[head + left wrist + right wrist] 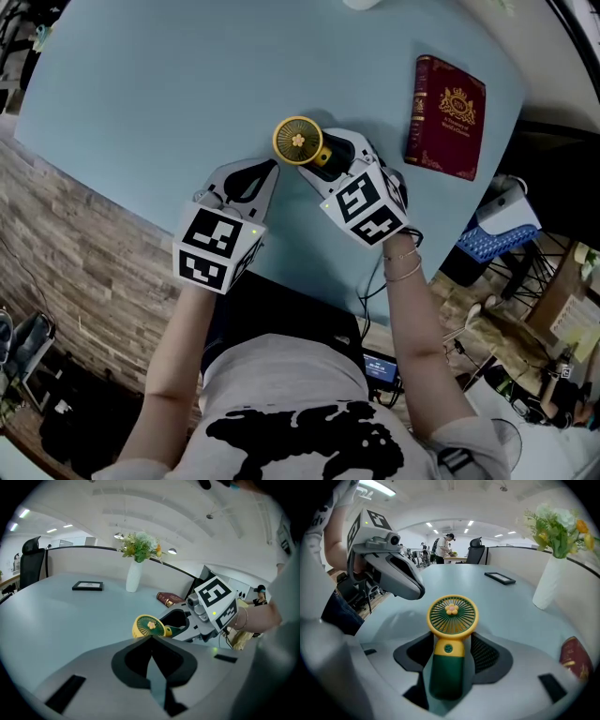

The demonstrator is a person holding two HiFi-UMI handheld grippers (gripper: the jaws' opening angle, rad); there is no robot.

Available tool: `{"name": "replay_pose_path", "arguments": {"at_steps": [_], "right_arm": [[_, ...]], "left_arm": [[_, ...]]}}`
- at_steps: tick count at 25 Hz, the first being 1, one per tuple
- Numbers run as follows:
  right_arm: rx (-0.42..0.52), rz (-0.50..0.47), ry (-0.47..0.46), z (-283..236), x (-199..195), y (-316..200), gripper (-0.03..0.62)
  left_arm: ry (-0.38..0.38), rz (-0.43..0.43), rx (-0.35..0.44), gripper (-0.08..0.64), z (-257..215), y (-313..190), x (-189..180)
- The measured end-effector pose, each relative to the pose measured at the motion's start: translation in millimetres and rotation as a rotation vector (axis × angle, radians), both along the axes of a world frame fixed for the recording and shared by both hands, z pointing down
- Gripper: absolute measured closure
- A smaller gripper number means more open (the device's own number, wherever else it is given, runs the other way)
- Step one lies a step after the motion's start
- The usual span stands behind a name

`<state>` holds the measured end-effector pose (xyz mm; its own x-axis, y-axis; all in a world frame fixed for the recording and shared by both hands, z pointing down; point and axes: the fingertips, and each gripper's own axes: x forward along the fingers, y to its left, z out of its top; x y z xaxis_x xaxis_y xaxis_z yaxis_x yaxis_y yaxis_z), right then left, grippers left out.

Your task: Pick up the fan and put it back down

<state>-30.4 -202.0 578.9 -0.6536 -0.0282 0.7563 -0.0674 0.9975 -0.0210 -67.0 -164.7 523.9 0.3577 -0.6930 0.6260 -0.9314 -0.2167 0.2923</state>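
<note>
In the head view the fan is over the pale blue table, its handle in the right gripper, and the left gripper is just beside it. The left gripper view shows that gripper's jaws closed together on nothing, the fan just beyond their tips. The right gripper view shows its jaws clamped on the fan's green handle.

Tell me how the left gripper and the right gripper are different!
The right gripper holds the fan by its green handle; the left gripper holds nothing. The right gripper's jaws stand apart around that handle; the left gripper's are shut together. Both are over the blue table.
</note>
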Motion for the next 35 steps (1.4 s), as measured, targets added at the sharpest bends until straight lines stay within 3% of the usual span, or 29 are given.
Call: {"name": "replay_pose_path", "arguments": {"at_steps": [16, 23, 35], "right_arm": [[0.056, 0.223, -0.149, -75.2, -9.4, 3.4, 0.337], [0.072, 0.344, -0.288, -131.3, -18.6, 11.3, 0.337], [0.184, 0.428, -0.442, -216.0, -22.8, 21.0, 0.337]], "left_arm": [[-0.017, 0.133, 0.052, 0.549, -39.3, 3.6, -13.9], [-0.022, 0.155, 0.131, 0.549, -77.8, 0.8, -24.4], [0.000, 0.166, 0.290, 0.549, -141.7, -2.7, -29.6]]}}
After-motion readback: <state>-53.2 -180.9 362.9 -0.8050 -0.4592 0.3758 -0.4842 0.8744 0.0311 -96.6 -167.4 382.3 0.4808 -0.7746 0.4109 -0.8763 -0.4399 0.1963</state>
